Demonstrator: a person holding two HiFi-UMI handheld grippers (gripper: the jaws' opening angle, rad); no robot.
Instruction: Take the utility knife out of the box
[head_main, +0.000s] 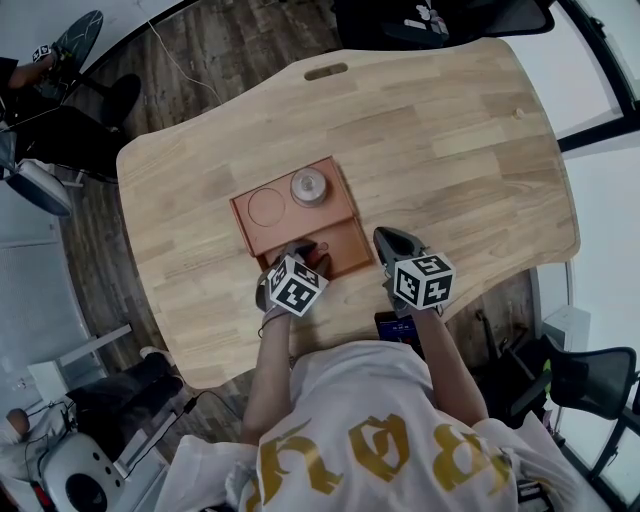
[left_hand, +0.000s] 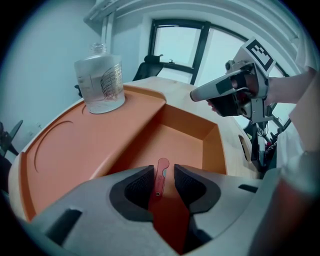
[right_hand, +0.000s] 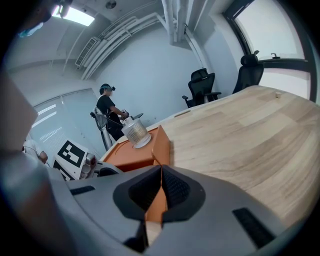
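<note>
Left claw (left_hand: 163, 181) is spread apart w/ the red utility knife (left_hand: 162, 169) sitting between the jaws, not pinched. Knife's lying flat in the orange box's (left_hand: 100, 145) lower compartment, box by the table's (head_main: 450, 150) near edge. Right claw (right_hand: 160, 175) is clamped on the box's right wall.

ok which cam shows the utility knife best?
Left gripper view: the utility knife lies in the box, inside the open left claw. Head view: that claw hides most of it. Right gripper view: box only, no knife.
</note>
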